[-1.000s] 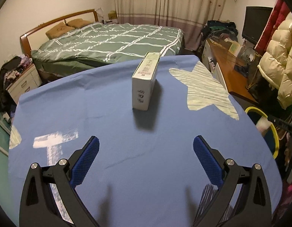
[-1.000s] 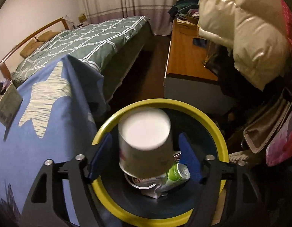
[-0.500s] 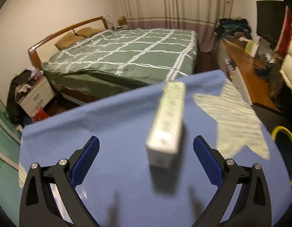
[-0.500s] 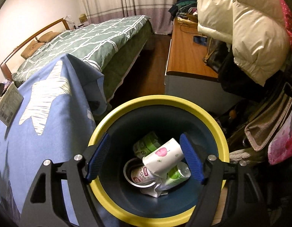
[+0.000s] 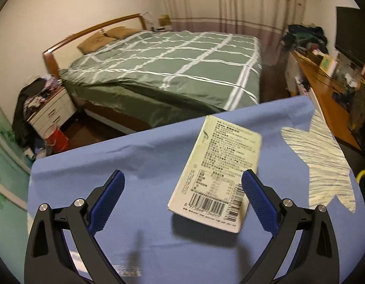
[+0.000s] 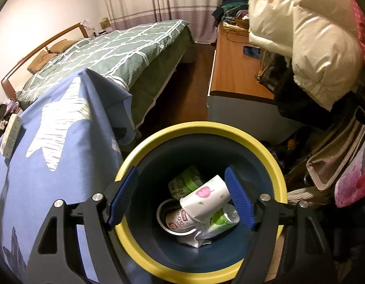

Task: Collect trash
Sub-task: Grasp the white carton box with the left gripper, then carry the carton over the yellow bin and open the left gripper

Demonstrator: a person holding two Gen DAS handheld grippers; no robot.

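A flat white carton [image 5: 217, 172] with a barcode lies on the blue tablecloth [image 5: 135, 165], just ahead of my open left gripper [image 5: 182, 196], between the fingers and closer to the right one. It also shows far left in the right wrist view [image 6: 10, 137]. My right gripper [image 6: 182, 198] is open and empty, held over the yellow-rimmed dark bin [image 6: 272, 165]. In the bin lie a white paper cup [image 6: 206, 198], a green packet [image 6: 184, 184], a round tin [image 6: 175, 220] and other wrappers.
A green checked bed [image 5: 170, 71] stands beyond the table. A wooden desk [image 6: 236, 71] with clutter runs along the right. A cream puffer jacket [image 6: 312, 35] and bags [image 6: 336, 161] hang beside the bin. A nightstand [image 5: 50, 113] stands at the left.
The paper cup left my right gripper and dropped into the bin. My left gripper moved forward to the carton, which went from standing on edge to lying flat.
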